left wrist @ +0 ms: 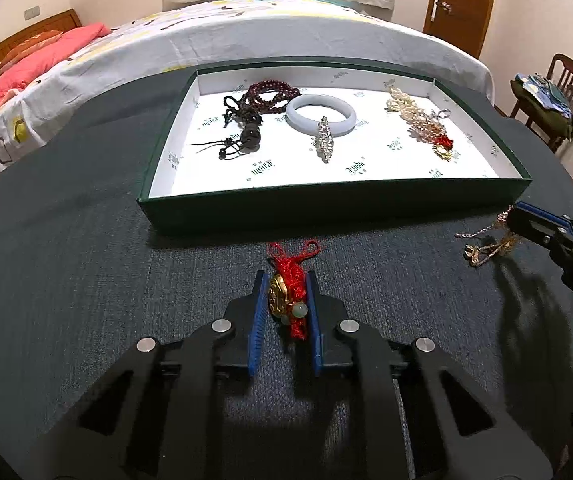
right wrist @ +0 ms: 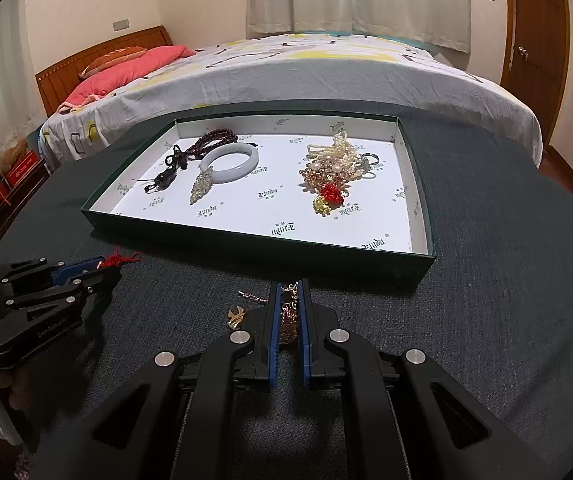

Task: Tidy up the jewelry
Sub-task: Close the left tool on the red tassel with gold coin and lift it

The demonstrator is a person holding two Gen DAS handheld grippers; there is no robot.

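A gold charm on a red knotted cord (left wrist: pixel 286 300), with a pale green bead, lies on the dark tablecloth in front of the green tray (left wrist: pixel 326 204). My left gripper (left wrist: pixel 286 280) is shut on it, blue pads against both sides, and shows at the left of the right wrist view (right wrist: pixel 106 266). My right gripper (right wrist: pixel 288 284) is shut on a gold chain (right wrist: pixel 288 316), whose leaf pendant (right wrist: pixel 235 316) trails to the left on the cloth. In the tray lie a dark red bead string (left wrist: pixel 270 94), a white bangle (left wrist: pixel 294 114), a crystal brooch (left wrist: pixel 323 140) and a pearl-and-gold heap (left wrist: pixel 418 120).
The tray (right wrist: pixel 246 248) sits at the far side of a round table covered in dark cloth (left wrist: pixel 86 260). A bed (left wrist: pixel 246 28) runs close behind the table. A wooden chair (left wrist: pixel 562 80) with clothes stands at the right.
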